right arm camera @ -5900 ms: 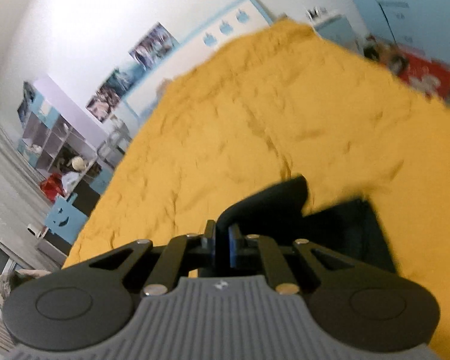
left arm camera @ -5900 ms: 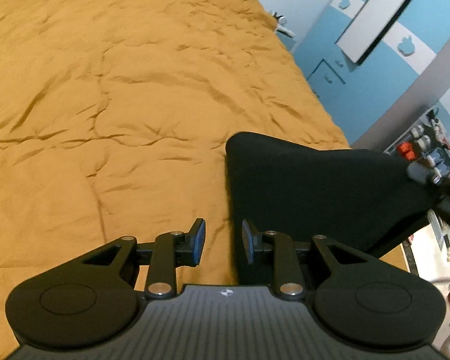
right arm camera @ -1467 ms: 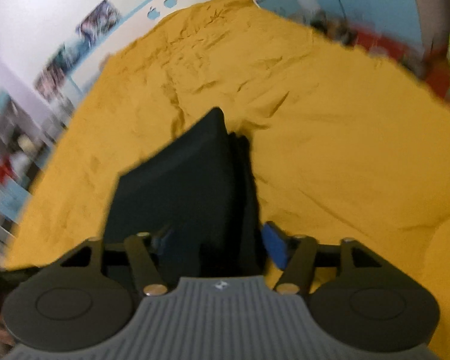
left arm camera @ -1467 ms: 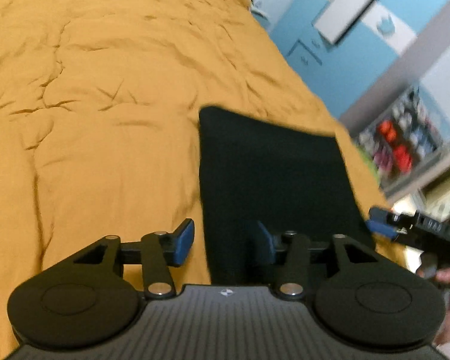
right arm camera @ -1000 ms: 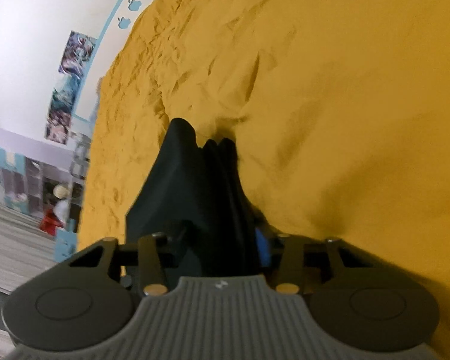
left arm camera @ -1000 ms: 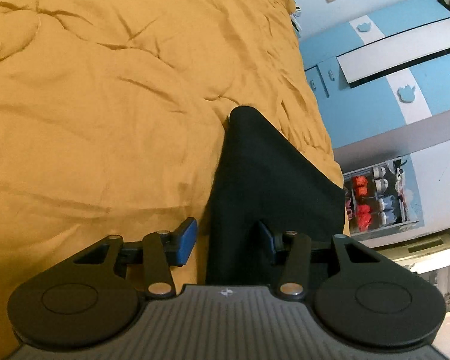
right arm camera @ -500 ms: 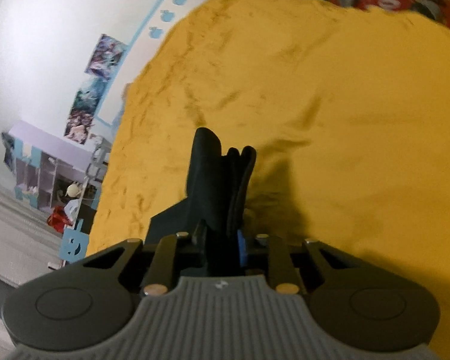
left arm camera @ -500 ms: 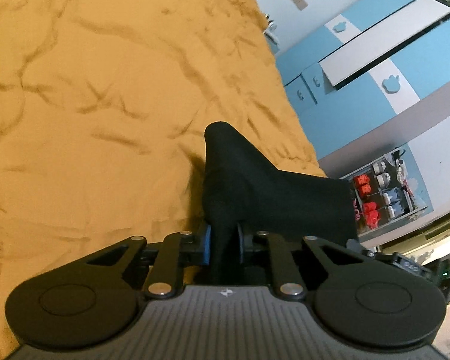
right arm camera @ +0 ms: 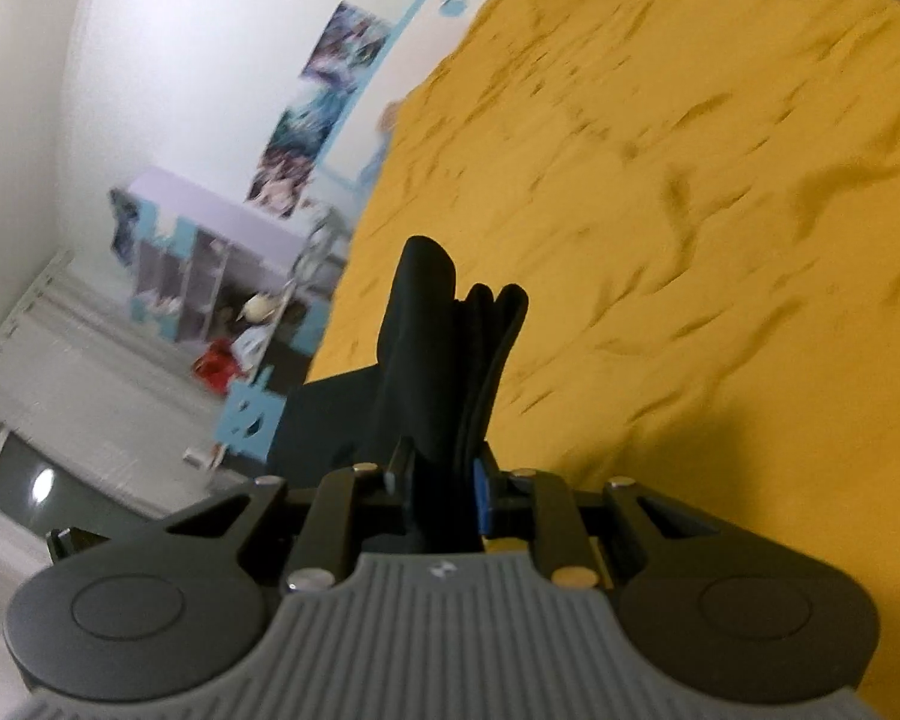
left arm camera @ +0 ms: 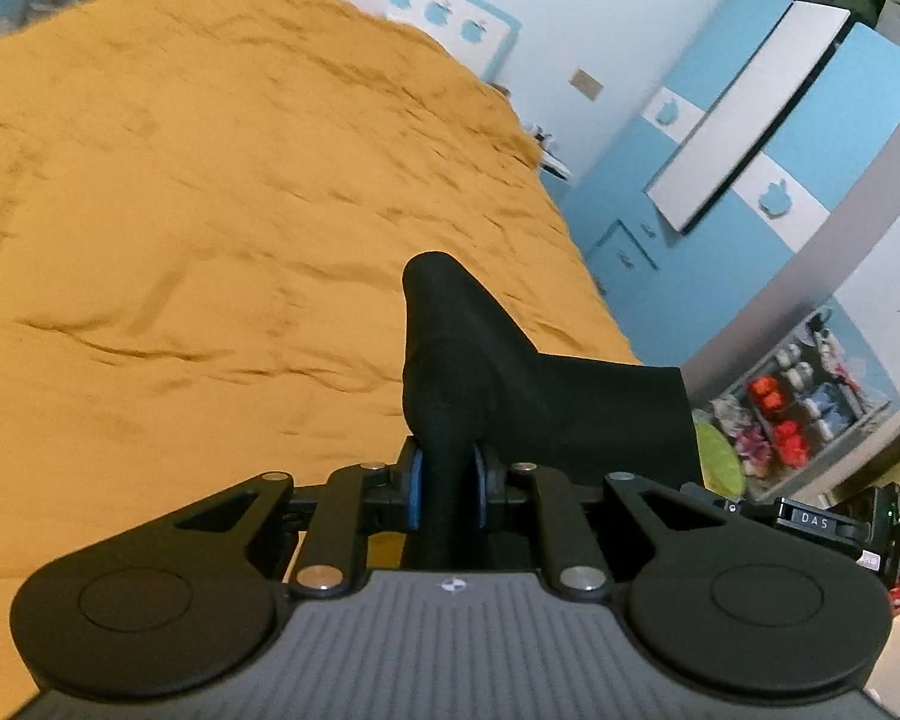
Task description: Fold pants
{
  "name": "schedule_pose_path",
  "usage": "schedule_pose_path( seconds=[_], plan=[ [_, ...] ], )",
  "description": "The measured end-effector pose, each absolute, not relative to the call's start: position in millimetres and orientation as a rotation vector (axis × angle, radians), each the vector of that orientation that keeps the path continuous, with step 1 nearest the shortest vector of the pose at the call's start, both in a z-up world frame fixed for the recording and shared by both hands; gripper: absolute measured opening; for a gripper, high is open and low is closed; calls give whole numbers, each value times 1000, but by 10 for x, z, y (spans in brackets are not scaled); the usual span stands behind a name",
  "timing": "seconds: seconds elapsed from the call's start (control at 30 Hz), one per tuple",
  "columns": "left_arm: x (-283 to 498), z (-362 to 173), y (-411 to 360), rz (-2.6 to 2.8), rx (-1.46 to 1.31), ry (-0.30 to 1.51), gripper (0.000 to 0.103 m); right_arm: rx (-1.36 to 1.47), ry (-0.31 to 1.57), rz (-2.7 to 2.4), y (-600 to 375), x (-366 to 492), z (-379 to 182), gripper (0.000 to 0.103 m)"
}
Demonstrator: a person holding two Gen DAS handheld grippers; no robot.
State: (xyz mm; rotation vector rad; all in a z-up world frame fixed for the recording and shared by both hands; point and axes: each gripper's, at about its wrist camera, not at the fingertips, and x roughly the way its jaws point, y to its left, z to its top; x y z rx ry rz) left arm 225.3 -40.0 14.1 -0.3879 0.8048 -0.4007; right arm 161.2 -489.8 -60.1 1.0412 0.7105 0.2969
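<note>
The black pants are folded into a thick bundle and held up off the orange bedspread. My left gripper is shut on one corner of the pants, which stick up between the blue pads. My right gripper is shut on the opposite corner, where several stacked layers of the pants show edge-on. The rest of the pants stretches between the two grippers. The right gripper's body shows at the right edge of the left wrist view.
The orange bedspread covers a wide bed. A blue and white wardrobe stands to the right of the bed. A shelf unit with toys and posters on the wall lie on the bed's other side.
Both grippers, open around the pants a second ago, have shut on its corners. They have since lifted the bundle higher off the bed, and both views have tilted up toward the room.
</note>
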Motion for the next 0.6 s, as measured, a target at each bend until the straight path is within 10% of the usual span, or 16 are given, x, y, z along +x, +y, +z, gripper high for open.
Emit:
schedule_pose_path(
  seconds=[0.6],
  plan=[
    [2581,-878,245,-282,-556,884,18,980,835,243,-4139,2174,-1266,14]
  ],
)
